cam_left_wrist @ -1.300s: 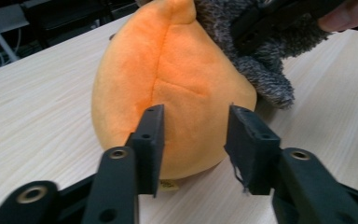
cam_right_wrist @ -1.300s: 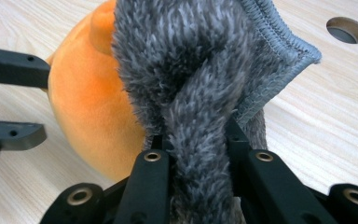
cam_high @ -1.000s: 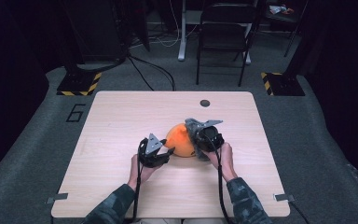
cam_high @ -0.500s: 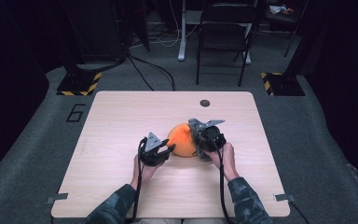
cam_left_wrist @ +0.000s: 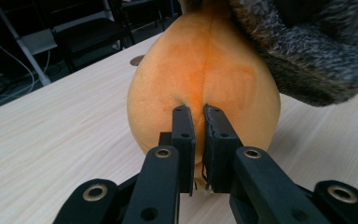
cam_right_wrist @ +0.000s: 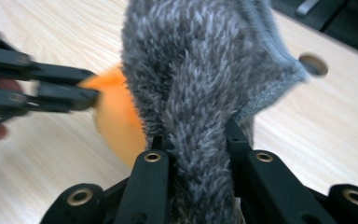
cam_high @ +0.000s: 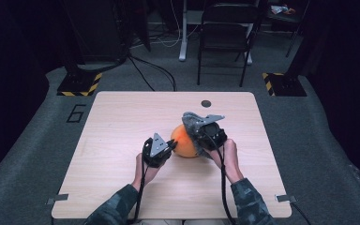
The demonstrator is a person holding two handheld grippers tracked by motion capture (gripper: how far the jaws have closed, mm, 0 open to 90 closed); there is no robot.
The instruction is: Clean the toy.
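— Two tools, both busy near the front of the counter [cam_high: 122, 187]. What is each one doing?

— Left tool [cam_left_wrist: 196, 122] first: its jaws have just been closing, and now they stand nearly together, pinching a small fold of the orange plush toy [cam_left_wrist: 200, 79] at its seam. From above, that left tool [cam_high: 168, 146] sits against the toy's left side.

— And the other?

— Right tool [cam_right_wrist: 196, 135] is clamped on a grey fuzzy cloth [cam_right_wrist: 200, 70], which stands up between its jaws and spreads wide above them.

— Where is the toy itself?

— Orange plush toy [cam_high: 183, 140] rests on the counter between the two tools, roughly at the middle. The grey fuzzy cloth [cam_high: 192, 124] drapes over its right side, touching it, with the right tool [cam_high: 201, 138] there.

— Anything farther back?

— One round hole [cam_high: 206, 103] near the counter's far edge, then a dark chair [cam_high: 225, 33] on the floor beyond.
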